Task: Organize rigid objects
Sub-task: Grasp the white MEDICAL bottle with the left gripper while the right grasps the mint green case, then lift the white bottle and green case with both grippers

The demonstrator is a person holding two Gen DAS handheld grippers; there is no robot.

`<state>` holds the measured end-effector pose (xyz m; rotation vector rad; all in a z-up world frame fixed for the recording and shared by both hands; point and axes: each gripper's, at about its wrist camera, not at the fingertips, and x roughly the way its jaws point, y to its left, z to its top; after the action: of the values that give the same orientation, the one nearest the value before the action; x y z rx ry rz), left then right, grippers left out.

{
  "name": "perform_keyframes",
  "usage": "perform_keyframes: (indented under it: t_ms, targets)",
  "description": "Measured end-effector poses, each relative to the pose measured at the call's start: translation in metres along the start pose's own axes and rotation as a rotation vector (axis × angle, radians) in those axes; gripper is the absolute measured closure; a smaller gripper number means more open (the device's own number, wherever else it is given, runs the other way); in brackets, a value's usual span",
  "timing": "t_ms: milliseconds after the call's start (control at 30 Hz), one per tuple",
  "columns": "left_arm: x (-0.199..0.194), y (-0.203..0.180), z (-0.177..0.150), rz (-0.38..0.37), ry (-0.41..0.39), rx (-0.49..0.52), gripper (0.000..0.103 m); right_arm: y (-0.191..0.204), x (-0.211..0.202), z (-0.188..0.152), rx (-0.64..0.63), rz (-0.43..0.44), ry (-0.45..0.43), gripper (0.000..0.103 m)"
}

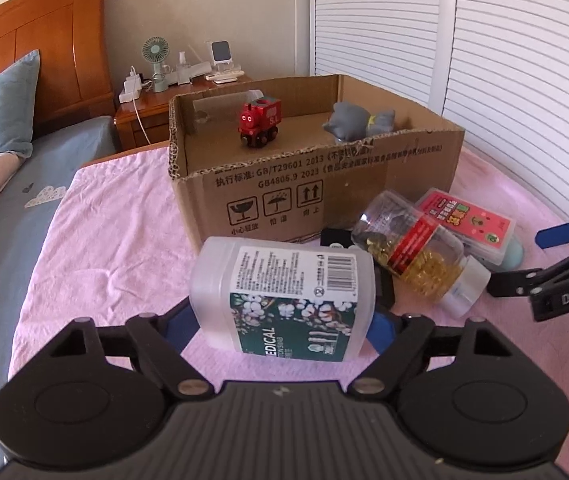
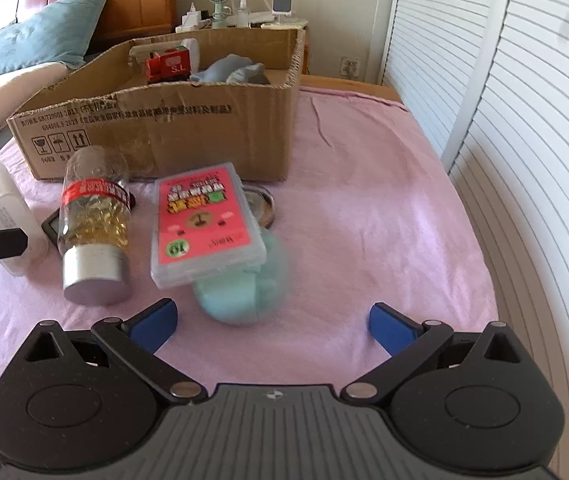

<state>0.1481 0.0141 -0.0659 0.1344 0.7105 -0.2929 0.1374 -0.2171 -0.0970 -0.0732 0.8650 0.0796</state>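
Note:
A white cotton-swab box (image 1: 284,292) with a green label lies tilted between the blue pads of my left gripper (image 1: 281,323), which press on its two sides. To its right a clear bottle of yellow capsules (image 1: 416,248) lies on the pink cloth, next to a pink card case (image 2: 206,220) that rests on a mint-green round thing (image 2: 252,292). My right gripper (image 2: 272,314) stands open just in front of the mint thing, with nothing between its fingers. Behind, an open cardboard box (image 1: 324,196) holds a red toy train (image 1: 259,120) and a grey soft toy (image 1: 352,120).
A round metal lid (image 2: 264,204) and a small black item (image 1: 336,236) lie by the box's front wall. White louvred doors (image 2: 524,160) run along the right. A bed with a blue pillow (image 1: 0,108) is at the left, a wooden nightstand (image 1: 152,108) behind.

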Motion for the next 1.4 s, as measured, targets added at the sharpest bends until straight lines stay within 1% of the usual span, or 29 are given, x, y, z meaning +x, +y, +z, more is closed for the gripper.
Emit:
perform_keyframes:
  t_ms: [67,133,200,233,300,400,600,833,967,1067,1133,1167,1267,1300,1367,1400]
  targets:
    - [0.0,-0.001,0.0,0.004,0.003,0.001,0.02,0.002,0.003,0.002,-0.018,0.015,-0.012,0.0]
    - [0.0,-0.001,0.0,0.005,0.007,-0.004,0.02,0.003,0.003,0.004,-0.03,0.026,-0.027,0.005]
    - [0.0,-0.001,0.0,0.006,0.011,-0.012,0.02,0.005,0.0,0.005,-0.041,0.034,-0.044,0.019]
    - [0.0,-0.001,0.0,0.008,0.011,-0.014,0.02,0.006,-0.002,0.005,-0.048,0.038,-0.051,0.023]
    - [0.0,-0.002,0.0,0.011,0.013,-0.015,0.02,0.009,-0.005,0.003,-0.061,0.044,-0.062,0.037]
    - [-0.001,-0.002,0.0,0.011,0.012,-0.013,0.021,0.014,-0.008,0.001,-0.075,0.035,-0.072,0.046]
    - [-0.011,-0.003,-0.004,0.011,0.022,0.009,0.021,0.012,-0.016,-0.005,-0.089,0.036,-0.064,0.046]
    - [-0.032,-0.007,-0.021,-0.015,0.044,0.04,0.02,0.006,-0.037,-0.027,-0.101,0.059,-0.045,0.046]
    - [-0.036,-0.008,-0.031,-0.006,-0.001,0.021,0.02,0.007,-0.041,-0.035,-0.108,0.061,-0.061,0.045]
    - [-0.032,-0.007,-0.034,-0.013,-0.009,0.007,0.018,0.006,-0.04,-0.035,-0.102,0.066,-0.067,0.043]
    - [-0.027,-0.007,-0.035,-0.013,-0.005,0.001,0.014,0.005,-0.038,-0.035,-0.091,0.073,-0.069,0.041]
    - [-0.025,-0.007,-0.037,-0.014,0.002,-0.003,0.011,0.005,-0.038,-0.034,-0.087,0.074,-0.07,0.041]
    - [-0.017,-0.005,-0.041,-0.028,0.036,-0.044,0.008,0.006,-0.037,-0.034,-0.088,0.076,-0.072,0.039]
    - [-0.015,-0.005,-0.043,-0.031,0.039,-0.05,0.002,0.006,-0.037,-0.035,-0.089,0.077,-0.073,0.037]
    - [-0.014,-0.009,-0.046,-0.016,0.033,-0.043,0.001,0.006,-0.037,-0.035,-0.09,0.076,-0.071,0.035]
    - [-0.015,-0.01,-0.048,-0.015,0.019,-0.041,0.001,0.006,-0.037,-0.035,-0.09,0.076,-0.07,0.031]
